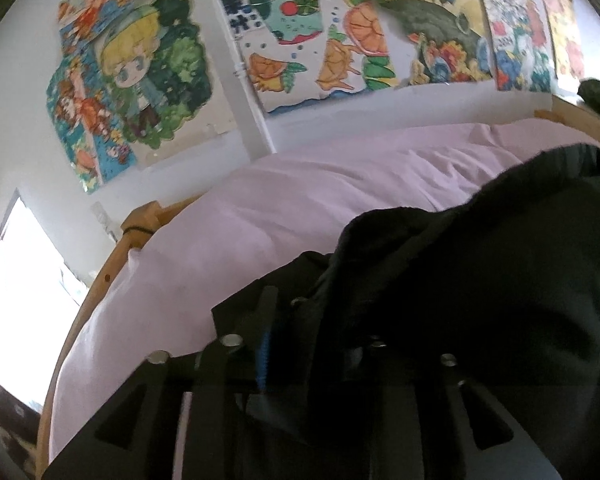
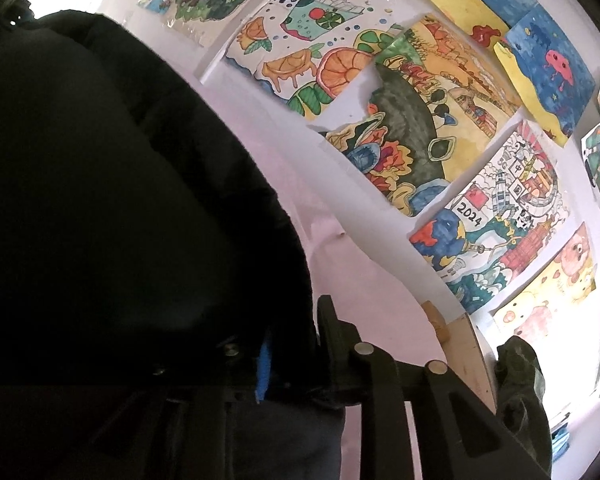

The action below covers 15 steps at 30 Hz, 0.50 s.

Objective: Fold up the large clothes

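- Left gripper [image 1: 296, 320]: fingers drawn together with an edge of the black garment [image 1: 480, 300] between them; blue pad visible at the pinch, so it looks clamped on cloth. The far finger is buried under fabric.
- Right gripper [image 2: 292, 344]: same picture — one finger visible, blue pad next to it, the other finger lost under the black garment [image 2: 120, 200]. Judged to be pinching the cloth as well.
- Garment position: bunched and raised off the bed [image 1: 300, 200], draped over both grippers and filling the near part of each view. Part of it appears to trail toward the pink sheet; where it touches I cannot tell.
- Progress, as a judgement: early or mid-fold. No flat, squared stack is visible anywhere; the cloth is lumpy and thick, with no clean crease showing.
- Left to do, likely: lay the garment flat on the bed, bring the held edge across, smooth, repeat.
- Surroundings: wooden bed frame [image 1: 112, 280] at the sheet's edge, children's drawings [image 2: 420, 120] on the wall, a dark green item [image 2: 520, 380] beside the frame.
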Available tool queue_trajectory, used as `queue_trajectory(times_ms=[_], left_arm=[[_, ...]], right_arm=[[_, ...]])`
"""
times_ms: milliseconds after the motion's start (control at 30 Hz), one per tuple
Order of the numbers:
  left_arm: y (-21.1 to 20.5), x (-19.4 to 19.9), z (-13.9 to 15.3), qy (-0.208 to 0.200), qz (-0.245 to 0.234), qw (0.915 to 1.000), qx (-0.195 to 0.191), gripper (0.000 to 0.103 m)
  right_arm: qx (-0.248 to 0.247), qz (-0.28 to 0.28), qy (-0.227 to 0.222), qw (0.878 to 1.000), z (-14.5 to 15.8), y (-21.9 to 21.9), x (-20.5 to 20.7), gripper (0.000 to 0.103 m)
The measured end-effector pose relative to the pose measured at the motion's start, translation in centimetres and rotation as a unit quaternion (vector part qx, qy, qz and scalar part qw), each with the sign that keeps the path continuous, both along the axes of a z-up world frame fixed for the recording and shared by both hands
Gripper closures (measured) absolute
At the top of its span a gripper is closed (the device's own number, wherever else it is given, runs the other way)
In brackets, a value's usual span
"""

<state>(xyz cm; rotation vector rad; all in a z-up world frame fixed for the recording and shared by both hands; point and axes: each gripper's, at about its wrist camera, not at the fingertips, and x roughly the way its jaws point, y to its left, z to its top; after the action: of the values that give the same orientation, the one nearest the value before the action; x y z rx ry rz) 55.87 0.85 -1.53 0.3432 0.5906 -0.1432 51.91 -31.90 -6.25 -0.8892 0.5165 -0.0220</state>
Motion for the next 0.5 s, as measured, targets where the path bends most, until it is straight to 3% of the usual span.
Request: queue_trajectory(times_ms=[67,167,267,367,500], left_arm=[[0.8,0.0,0.4,-0.002,0.021,0.9996,-0.021,0.051],[2.6,-0.5,1.2,-0.008,0.043,0.9966,-0.069,0.030],[4.2,-1.8,2.3,-0.030,0.055,0.9935,-0.095,0.027],[5.0,-3.8,3.8,-0.074,0.065,0.9906,-0.095,0.020],[5.4,-6.8,5.4,-0.118,0.048,0.9857,-0.110,0.014]], right_arm=[[0.019,-0.005,-0.008,1.000,0.9,-0.3,-0.2,0.048],[0.060,-0.011,-0.012,0.998,2.5,-1.0,-0.5,0.028],[0.075,-0.011,-0.014,0.997,3.3,-1.2,-1.1,0.021],[0.080,-0.003,-0.031,0.996,4.3,-1.0,-2.2,0.010],[0.164,-0.009,-0.033,0.986,6.5,-1.6,-3.2,0.007]])
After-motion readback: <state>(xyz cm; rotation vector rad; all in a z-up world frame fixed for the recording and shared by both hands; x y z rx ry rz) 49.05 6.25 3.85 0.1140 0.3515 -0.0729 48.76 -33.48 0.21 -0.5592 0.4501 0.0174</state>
